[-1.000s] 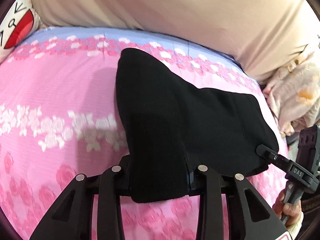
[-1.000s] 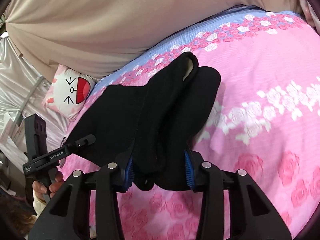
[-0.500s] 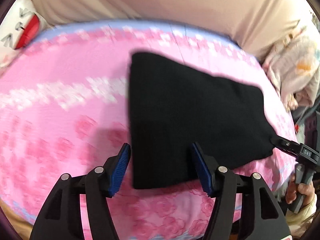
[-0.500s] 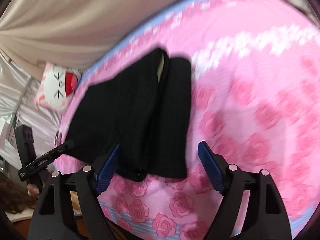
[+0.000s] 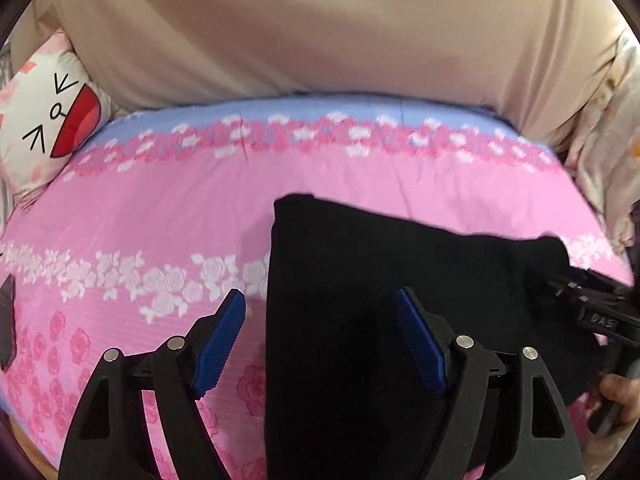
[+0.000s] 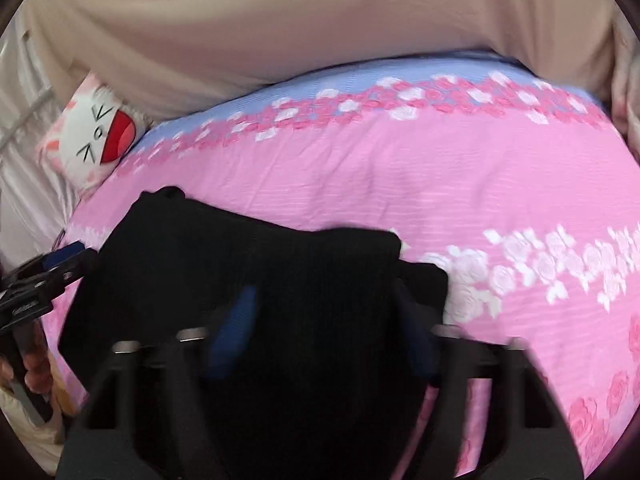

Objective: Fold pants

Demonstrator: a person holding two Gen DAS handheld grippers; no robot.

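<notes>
Mid-fold regrasp: black knit pants (image 5: 360,300), already doubled, lie on pink rose-print bedsheet (image 5: 160,216)
Left gripper (image 5: 320,340) spreading, pads clear of cloth; right gripper (image 6: 324,340) closing around waistband fold, pinch not confirmed; next needs firm grip both ends, then fold across

Left tool (image 5: 320,340): black plastic arms with triangular cut-outs, silver screw heads at the joints, ribbed blue pads (image 5: 219,342) on the finger faces. Right tool (image 6: 320,336): same build, blurred in its own view; from the left view its black body bears white lettering, partly legible. Sleeves cannot be made out.
</notes>
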